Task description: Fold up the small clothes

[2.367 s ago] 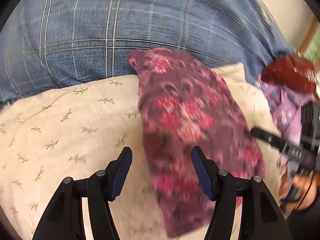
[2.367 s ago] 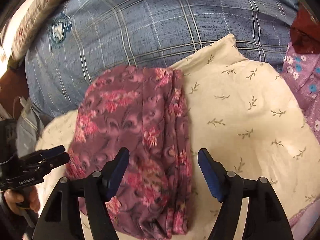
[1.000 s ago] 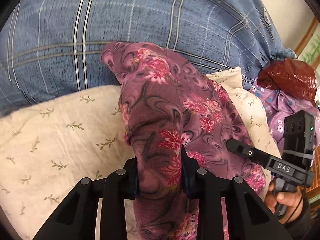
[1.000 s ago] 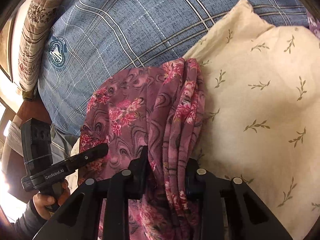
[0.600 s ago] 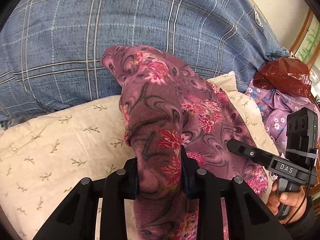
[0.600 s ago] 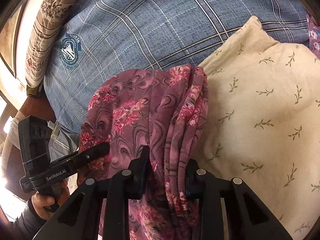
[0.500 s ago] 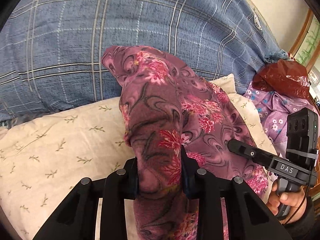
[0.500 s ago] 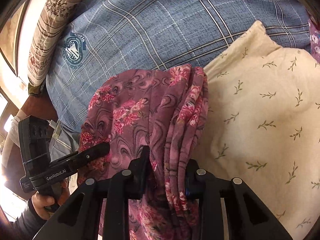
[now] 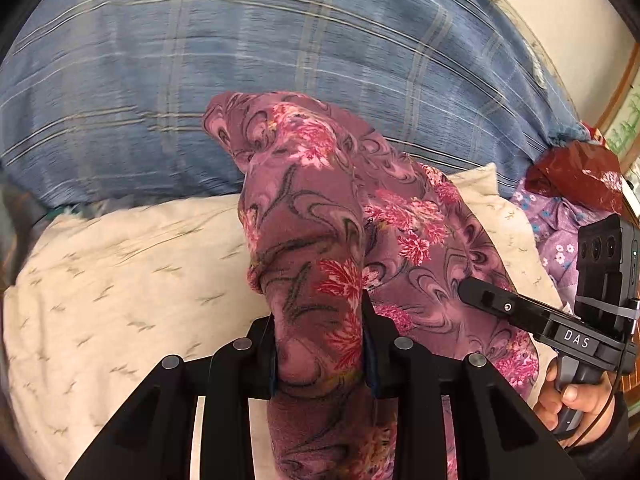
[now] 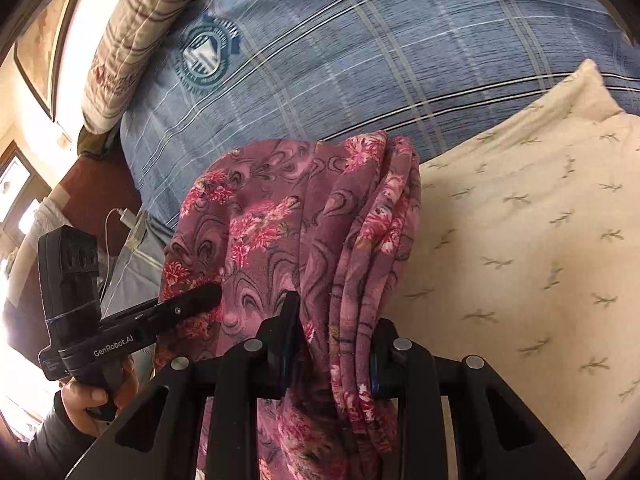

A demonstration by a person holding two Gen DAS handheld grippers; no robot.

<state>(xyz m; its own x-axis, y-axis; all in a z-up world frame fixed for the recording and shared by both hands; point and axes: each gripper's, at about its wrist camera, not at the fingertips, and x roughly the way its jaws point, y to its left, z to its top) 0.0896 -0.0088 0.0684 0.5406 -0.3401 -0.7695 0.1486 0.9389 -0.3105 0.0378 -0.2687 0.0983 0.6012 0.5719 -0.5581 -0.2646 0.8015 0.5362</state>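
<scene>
Floral garment [image 9: 320, 216] is clamped bunched by left gripper [image 9: 320, 344] and right gripper [image 10: 332, 344]; layers, seemingly uneven, could be creased if lowered carelessly.

Floral garment [image 9: 320, 240] now gripped, lifted

Bed covered by blue plaid bedspread [image 9: 320, 48] with round crest emblem [image 10: 208, 54]. Cream pillow [image 10: 520, 240], leaf-sprig print, lies on it. Striped quilt [image 10: 128, 40] rolled at the far edge. Plain cream wall [image 9: 576, 12]. Strong daylight from the left in right wrist view.
</scene>
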